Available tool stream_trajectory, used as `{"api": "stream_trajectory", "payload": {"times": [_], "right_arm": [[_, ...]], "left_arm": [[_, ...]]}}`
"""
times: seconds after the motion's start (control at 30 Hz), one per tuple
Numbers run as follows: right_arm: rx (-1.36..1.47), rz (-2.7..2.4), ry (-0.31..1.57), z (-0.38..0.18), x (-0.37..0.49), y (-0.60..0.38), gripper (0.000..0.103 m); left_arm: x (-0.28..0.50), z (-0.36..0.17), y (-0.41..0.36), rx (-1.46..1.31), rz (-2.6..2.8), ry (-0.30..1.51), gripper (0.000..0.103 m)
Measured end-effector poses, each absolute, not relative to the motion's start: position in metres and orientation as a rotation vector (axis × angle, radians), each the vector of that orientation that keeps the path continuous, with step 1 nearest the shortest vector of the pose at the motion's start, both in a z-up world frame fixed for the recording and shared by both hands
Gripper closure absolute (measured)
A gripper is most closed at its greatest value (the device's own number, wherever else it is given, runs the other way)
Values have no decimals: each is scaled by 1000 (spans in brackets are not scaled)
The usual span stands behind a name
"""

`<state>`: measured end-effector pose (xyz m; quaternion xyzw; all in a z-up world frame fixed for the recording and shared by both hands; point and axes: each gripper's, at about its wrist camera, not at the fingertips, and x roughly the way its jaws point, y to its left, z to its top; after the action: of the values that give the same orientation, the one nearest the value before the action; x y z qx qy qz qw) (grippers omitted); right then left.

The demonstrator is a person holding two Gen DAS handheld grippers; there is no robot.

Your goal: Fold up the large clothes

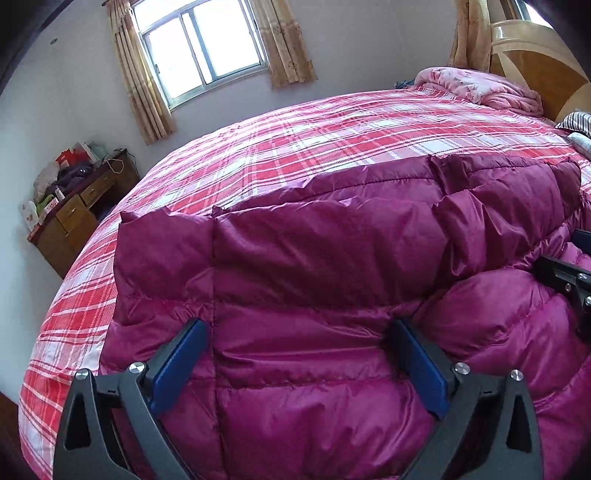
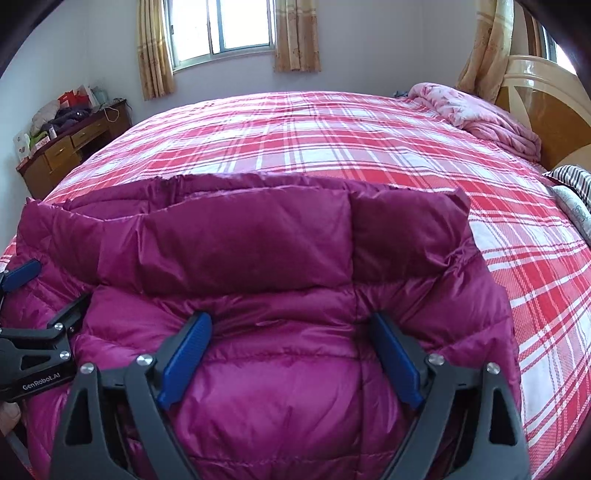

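The only readable text is "GenRobot.AI", printed in white on the black body of the left tongs (image 2: 22, 275).

Black gripper (image 2: 290, 325) frames, blue fingers (image 2: 184, 360), silver screws (one marked "GenRobot.AI").

Both wrist views low, close over jacket (image 1: 314, 295), facing window (image 2: 221, 26); share bed (image 2: 332, 129).
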<state>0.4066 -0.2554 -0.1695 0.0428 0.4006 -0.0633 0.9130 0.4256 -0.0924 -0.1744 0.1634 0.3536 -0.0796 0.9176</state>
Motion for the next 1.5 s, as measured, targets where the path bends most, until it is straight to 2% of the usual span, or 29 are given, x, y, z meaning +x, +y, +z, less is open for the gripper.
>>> {"api": "stream_trajectory", "payload": {"times": [1.2, 1.4, 1.5], "right_arm": [[12, -179, 892, -177, 416, -248, 8], [42, -132, 787, -150, 380, -226, 8], [-20, -120, 797, -157, 372, -207, 8]], "left_arm": [[429, -181, -89, 333, -164, 746, 1], [427, -183, -90, 334, -161, 743, 1], [425, -182, -89, 331, -161, 740, 1]]}}
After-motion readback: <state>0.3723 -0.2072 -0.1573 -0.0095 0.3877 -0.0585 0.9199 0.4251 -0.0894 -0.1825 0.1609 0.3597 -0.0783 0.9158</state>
